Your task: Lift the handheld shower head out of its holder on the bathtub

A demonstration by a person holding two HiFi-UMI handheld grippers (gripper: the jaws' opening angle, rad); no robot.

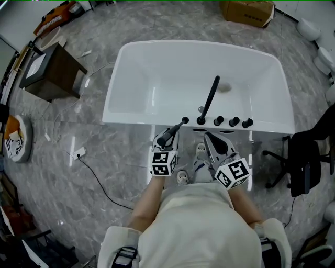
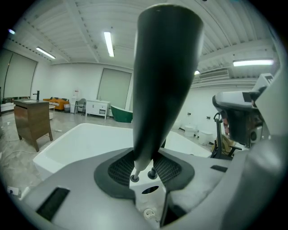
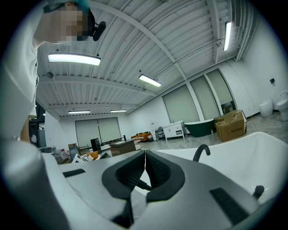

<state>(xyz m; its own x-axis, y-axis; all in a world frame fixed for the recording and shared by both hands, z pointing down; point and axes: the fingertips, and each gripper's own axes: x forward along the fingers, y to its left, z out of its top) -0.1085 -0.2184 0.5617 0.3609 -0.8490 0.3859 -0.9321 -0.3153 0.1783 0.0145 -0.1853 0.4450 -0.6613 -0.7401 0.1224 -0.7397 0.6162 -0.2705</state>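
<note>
The black handheld shower head [image 1: 171, 133] slants over the near rim of the white bathtub [image 1: 131, 119], its far tip by the left-most black fitting [image 1: 185, 120]. My left gripper [image 1: 168, 137] is shut on its handle. In the left gripper view the dark wand [image 2: 162, 81] rises from between the ribbed pads [image 2: 120, 170] of that gripper [image 2: 145, 157] and fills the middle of the picture. My right gripper [image 1: 209, 138] hovers just right of it, before the rim, shut with nothing in it. Its pads [image 3: 128, 173] meet tip to tip in the right gripper view.
A black curved spout [image 1: 210, 99] and a row of black knobs [image 1: 233, 122] sit on the tub's near rim. A wooden cabinet [image 1: 52, 73] stands at left, a cardboard box [image 1: 247, 11] beyond the tub, a black chair [image 1: 306, 162] at right. A cable [image 1: 97, 180] trails over the floor.
</note>
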